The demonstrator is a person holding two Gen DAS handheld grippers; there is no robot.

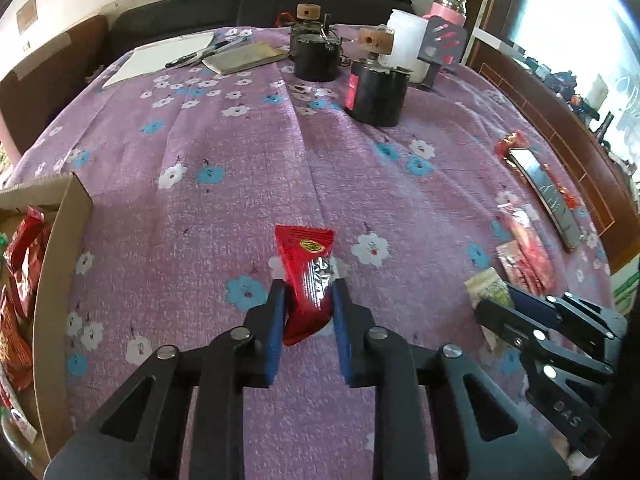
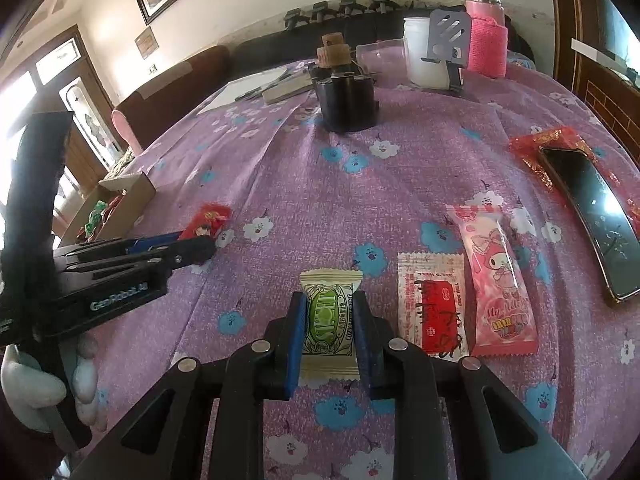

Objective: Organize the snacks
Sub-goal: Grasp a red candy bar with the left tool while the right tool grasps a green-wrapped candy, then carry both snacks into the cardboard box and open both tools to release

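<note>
My left gripper (image 1: 307, 284) is shut on a red snack packet (image 1: 307, 280) and holds it over the purple flowered cloth; it also shows in the right wrist view (image 2: 206, 220). My right gripper (image 2: 328, 302) is shut on a cream packet with a green label (image 2: 329, 316), low on the cloth; that packet shows in the left wrist view (image 1: 489, 287). A white-and-red packet (image 2: 432, 304) and a pink cartoon packet (image 2: 496, 276) lie just right of it. A cardboard box (image 1: 60, 280) at the left holds several red packets (image 1: 22, 256).
A phone (image 2: 592, 216) lies on a red wrapper (image 2: 536, 148) at the right. Two black jars with cork tops (image 1: 378, 92), a white container (image 1: 408, 46), a pink flask (image 2: 486, 32), a notebook (image 1: 244, 58) and paper stand at the far side.
</note>
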